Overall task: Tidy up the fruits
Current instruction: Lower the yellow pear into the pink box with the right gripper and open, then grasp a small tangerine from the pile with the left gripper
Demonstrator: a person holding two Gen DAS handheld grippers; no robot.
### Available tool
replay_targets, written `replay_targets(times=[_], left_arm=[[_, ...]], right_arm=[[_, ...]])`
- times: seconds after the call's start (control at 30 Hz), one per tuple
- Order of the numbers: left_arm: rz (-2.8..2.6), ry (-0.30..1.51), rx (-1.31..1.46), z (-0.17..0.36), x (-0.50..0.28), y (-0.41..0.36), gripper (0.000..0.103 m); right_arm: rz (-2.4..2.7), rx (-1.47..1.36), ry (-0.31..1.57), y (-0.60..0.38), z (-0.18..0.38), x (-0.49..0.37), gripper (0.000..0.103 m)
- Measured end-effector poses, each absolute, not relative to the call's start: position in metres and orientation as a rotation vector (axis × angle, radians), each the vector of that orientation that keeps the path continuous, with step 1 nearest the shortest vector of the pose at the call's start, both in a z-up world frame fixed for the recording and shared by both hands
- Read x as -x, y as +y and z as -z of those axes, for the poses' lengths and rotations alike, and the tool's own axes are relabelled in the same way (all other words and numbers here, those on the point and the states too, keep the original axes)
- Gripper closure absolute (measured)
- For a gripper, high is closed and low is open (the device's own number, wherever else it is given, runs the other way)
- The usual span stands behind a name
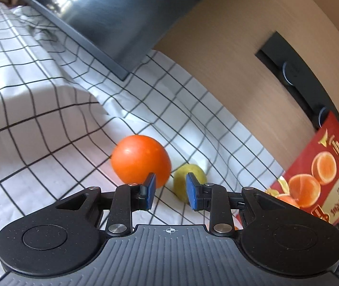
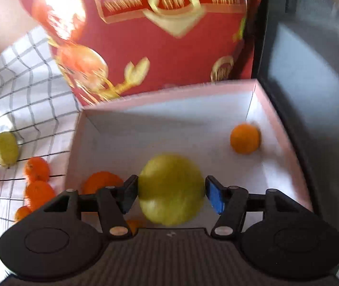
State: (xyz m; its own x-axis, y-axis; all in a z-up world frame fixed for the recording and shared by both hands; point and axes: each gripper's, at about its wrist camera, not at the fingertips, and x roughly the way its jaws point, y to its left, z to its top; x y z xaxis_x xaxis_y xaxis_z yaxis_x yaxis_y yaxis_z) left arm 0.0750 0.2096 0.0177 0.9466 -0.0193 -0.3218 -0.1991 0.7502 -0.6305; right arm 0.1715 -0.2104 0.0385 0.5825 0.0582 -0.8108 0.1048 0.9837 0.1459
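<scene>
Gripping yellow fruit [image 2: 171,190], right tool [image 2: 171,194], left tool [image 1: 170,191] parted

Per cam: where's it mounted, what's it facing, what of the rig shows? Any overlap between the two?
Left wrist: on the left gripper, facing an orange and a green fruit on checked cloth; open fingers show.
Right wrist: on the right gripper, over the white box, shut on a green fruit.
Shared: cloth, red lid.
</scene>
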Motion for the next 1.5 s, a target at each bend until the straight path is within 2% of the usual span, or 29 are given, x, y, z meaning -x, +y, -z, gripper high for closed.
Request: replay_targets(times=[0.07,0.13,0.37,0.57,0.67,0.83,1.17,1.27,1.33,1.47,1.5], left_arm=[[-0.104,0.330,0.734,-0.016,-0.076,0.211,0.072],[-0.103,0.340,0.734,-0.015,-0.077,0.209,0.072],[0.047,0.378,0.623,-0.021,-0.084,0.181,0.072],[0.342,0.491,0.355,-0.019,-0.096,0.109,0.072],[0.356,0.488,0.203,-0.016,-0.090,0.081,0.071],[0.320,0.513,0.110,-0.009,-0.094,0.065,0.070],[0.283,0.521,0.148,-0.007,-0.103,0.074,0.069],[0.306,0.523,0.142,-0.009,-0.101,0.072,0.062],[0.338,0.523,0.151,-0.009,-0.099,0.071,0.053],[0.345,0.517,0.107,-0.009,-0.096,0.063,0.050],[0.353,0.518,0.111,-0.010,-0.095,0.063,0.047]], right_arm=[[0.038,-0.113,0.890,-0.205,-0.053,-0.157,0.031],[0.043,-0.051,0.827,-0.198,-0.068,-0.141,0.029],[-0.129,0.022,0.699,-0.149,-0.097,-0.095,0.028],[-0.227,0.161,0.635,-0.097,-0.098,-0.052,0.028],[-0.280,0.140,0.643,-0.104,-0.092,-0.027,0.028],[-0.282,0.194,0.620,-0.121,-0.071,0.020,0.025],[-0.266,0.222,0.647,-0.143,-0.028,0.057,0.024],[-0.263,0.216,0.648,-0.147,-0.023,0.060,0.024],[-0.256,0.209,0.637,-0.152,-0.018,0.065,0.023],[-0.243,0.191,0.601,-0.158,-0.010,0.070,0.023],[-0.241,0.180,0.593,-0.161,-0.007,0.071,0.023]])
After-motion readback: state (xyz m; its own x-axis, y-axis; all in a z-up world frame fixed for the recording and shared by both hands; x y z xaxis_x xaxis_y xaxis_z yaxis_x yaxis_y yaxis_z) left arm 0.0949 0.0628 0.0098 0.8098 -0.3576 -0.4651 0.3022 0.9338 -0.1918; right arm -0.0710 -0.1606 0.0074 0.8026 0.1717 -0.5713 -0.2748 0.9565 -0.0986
